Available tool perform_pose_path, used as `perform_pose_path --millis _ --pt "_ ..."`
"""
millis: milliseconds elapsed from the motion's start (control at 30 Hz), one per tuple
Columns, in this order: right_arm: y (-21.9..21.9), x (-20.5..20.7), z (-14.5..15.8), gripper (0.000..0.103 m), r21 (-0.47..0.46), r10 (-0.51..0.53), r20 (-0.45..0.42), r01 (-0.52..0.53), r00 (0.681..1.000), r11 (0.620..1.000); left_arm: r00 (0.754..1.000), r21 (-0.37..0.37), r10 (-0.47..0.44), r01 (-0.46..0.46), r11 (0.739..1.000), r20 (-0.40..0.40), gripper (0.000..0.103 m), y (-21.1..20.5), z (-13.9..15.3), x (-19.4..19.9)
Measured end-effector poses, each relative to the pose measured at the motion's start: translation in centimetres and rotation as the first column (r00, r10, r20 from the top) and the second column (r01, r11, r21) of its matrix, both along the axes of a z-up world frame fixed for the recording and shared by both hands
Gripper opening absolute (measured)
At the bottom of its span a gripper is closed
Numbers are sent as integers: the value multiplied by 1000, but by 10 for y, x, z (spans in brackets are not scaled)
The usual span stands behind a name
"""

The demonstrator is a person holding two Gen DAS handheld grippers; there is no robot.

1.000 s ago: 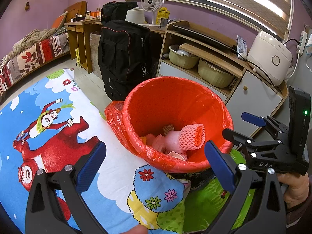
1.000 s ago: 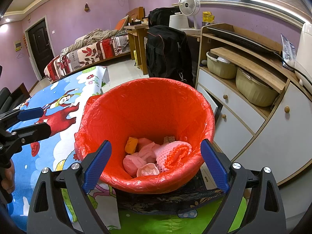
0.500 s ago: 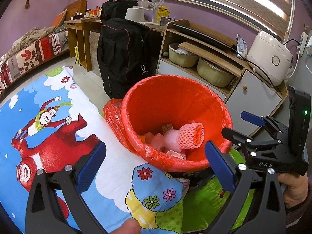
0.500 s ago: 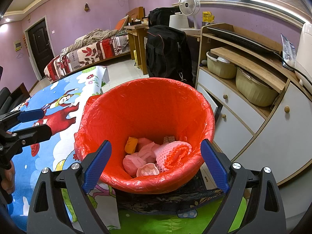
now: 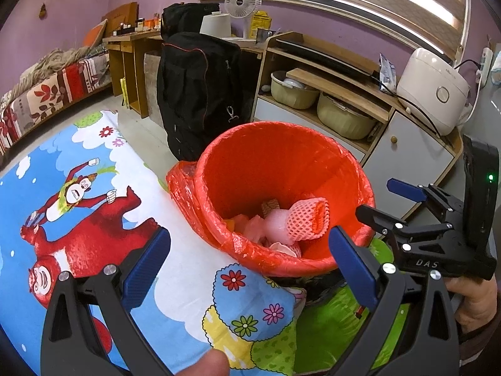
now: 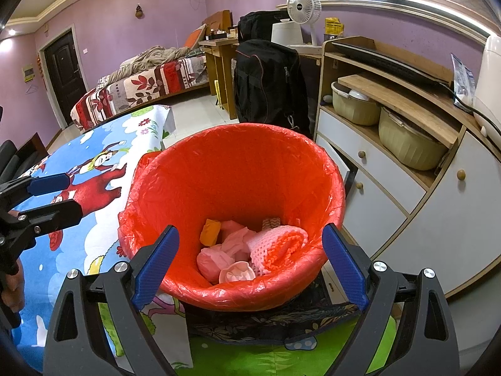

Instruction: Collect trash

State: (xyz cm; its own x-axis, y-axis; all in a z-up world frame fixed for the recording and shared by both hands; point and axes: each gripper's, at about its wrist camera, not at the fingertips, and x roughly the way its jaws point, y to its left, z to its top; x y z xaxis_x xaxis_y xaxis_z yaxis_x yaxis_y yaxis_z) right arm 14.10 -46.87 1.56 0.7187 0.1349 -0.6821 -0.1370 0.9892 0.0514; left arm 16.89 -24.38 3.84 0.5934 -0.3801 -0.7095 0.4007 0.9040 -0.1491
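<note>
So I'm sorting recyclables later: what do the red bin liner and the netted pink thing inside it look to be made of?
The red bin liner looks like thin glossy plastic film: it wrinkles, shines and folds over the rim. The netted pink sleeve appears to be soft foam mesh, like fruit wrapping, judging by its open lattice and matte, puffy look; I can't be certain.

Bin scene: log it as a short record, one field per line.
bin: red-lined bin, upright at the table edge
contents: foam net, pink wads, orange scrap
left gripper: jaws wide apart, empty, short of the rim
right gripper: jaws wide apart, empty, over the near rim
table: cartoon cloth, no loose trash seen on the part in view
behind: black bag, cabinet
</note>
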Motion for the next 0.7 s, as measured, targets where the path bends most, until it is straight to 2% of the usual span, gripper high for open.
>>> perform_pose_path --millis 700 --pt "0 1 0 87 1 -3 -1 3 1000 1000 1000 -30 -11 10 999 -26 98 0 -3 3"
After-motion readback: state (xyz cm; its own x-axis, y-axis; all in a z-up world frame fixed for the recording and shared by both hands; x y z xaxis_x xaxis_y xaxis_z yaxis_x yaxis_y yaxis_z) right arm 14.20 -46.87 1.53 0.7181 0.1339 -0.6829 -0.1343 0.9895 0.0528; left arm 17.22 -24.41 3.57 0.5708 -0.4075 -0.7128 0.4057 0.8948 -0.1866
